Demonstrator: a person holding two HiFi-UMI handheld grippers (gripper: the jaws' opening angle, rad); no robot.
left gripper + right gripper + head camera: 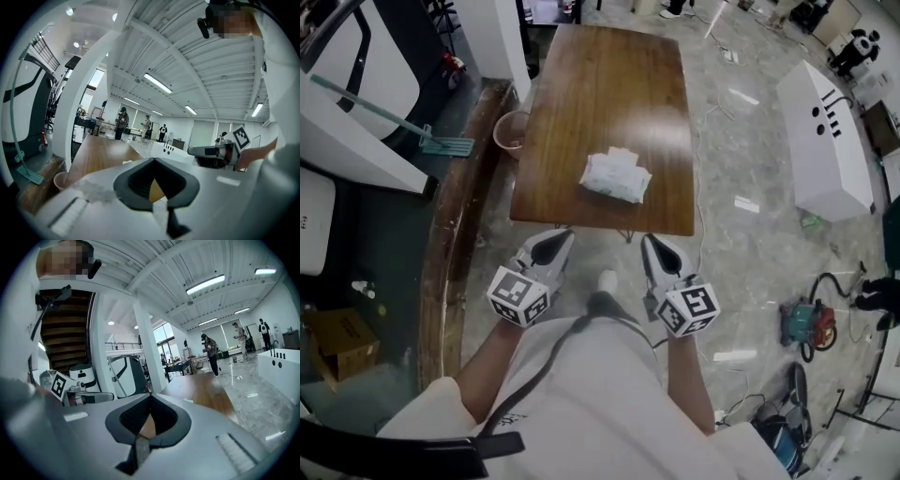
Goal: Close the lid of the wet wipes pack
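Note:
The white wet wipes pack (pixel 616 176) lies on the near half of the brown wooden table (pixel 609 75); whether its lid is up is too small to tell. Both grippers hang in front of the table's near edge, short of the pack and touching nothing. My left gripper (pixel 555 236) is below and left of the pack, with its jaws together and nothing between them. My right gripper (pixel 654 240) is below and right of the pack, also shut and empty. In the left gripper view the left gripper (pixel 153 160) points along the tabletop. The right gripper (pixel 151 395) does the same in its own view.
A pink bucket (pixel 512 131) stands on the floor by the table's left edge, with a green squeegee (pixel 445 145) beyond it. A white cabinet (pixel 825 141) stands to the right, a vacuum cleaner (pixel 806 323) at lower right. A cardboard box (pixel 337 342) sits at lower left.

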